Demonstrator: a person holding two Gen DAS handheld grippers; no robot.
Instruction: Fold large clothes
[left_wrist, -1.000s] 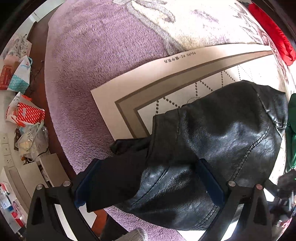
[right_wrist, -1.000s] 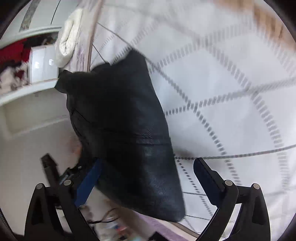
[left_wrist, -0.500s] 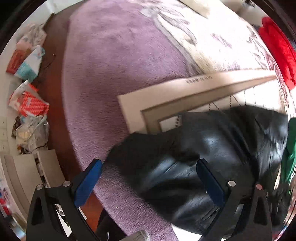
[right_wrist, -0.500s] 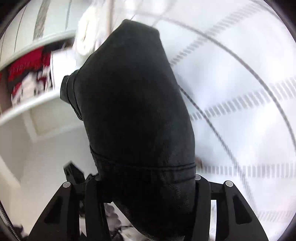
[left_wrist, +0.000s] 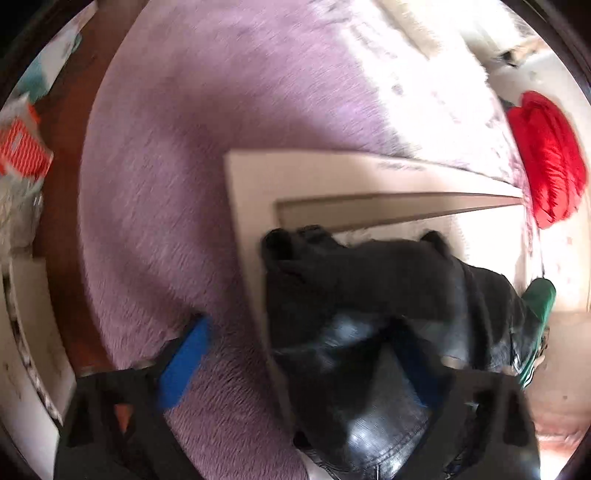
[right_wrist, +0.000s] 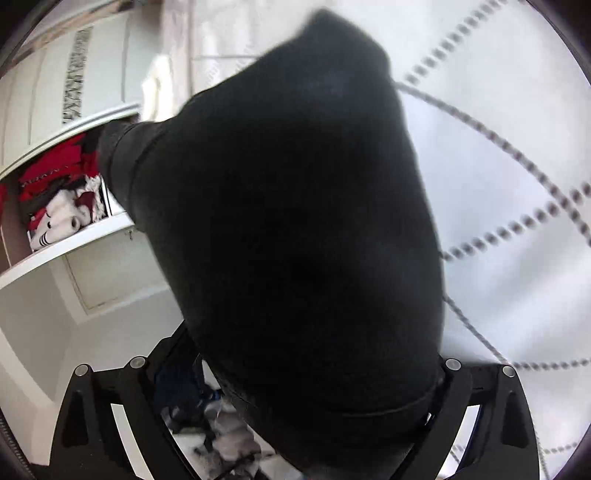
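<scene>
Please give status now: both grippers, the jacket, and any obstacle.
Left gripper open over black leather jacket. Right gripper shut on jacket. Green garment beside it.

Count: 1 black leather jacket (left_wrist: 369, 306), 1 purple rug (left_wrist: 166, 184), 1 cream mat (left_wrist: 251, 192) w/ dotted lines, 1 red garment (left_wrist: 550, 158), 1 green garment (left_wrist: 541, 299) (only partly in view), 1 orange-white packet (left_wrist: 20, 144), 2 grippers: left gripper (left_wrist: 295, 365), right gripper (right_wrist: 317, 384).
</scene>
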